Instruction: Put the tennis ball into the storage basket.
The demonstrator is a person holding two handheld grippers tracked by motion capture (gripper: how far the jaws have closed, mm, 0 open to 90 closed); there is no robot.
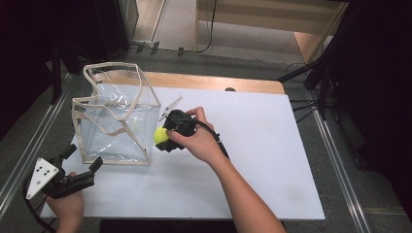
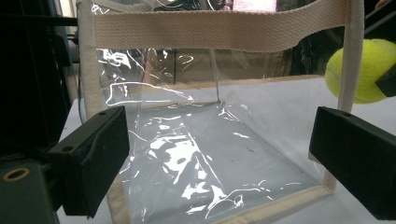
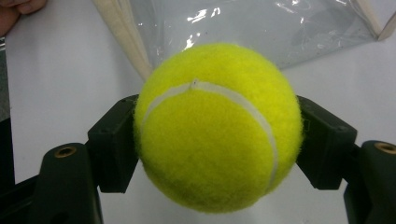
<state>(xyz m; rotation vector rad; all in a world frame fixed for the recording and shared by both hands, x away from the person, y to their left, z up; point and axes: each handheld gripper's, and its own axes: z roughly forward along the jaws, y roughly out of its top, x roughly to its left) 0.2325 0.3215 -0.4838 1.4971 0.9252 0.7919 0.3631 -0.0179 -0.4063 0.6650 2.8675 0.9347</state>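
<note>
A yellow tennis ball sits clamped between the jaws of my right gripper, just off the right side of a clear plastic bag with cream webbing trim. The bag stands upright on the white board, top open, handles flopped over. Through the left gripper view the ball appears past the bag's right edge. My left gripper is open at the front left corner of the board, jaws pointing at the bag's near side, nothing between them.
The white board lies on a wooden table whose back edge shows behind it. Metal rails run along both sides. Black stands and cables crowd the right; a dark cabinet is at the back left.
</note>
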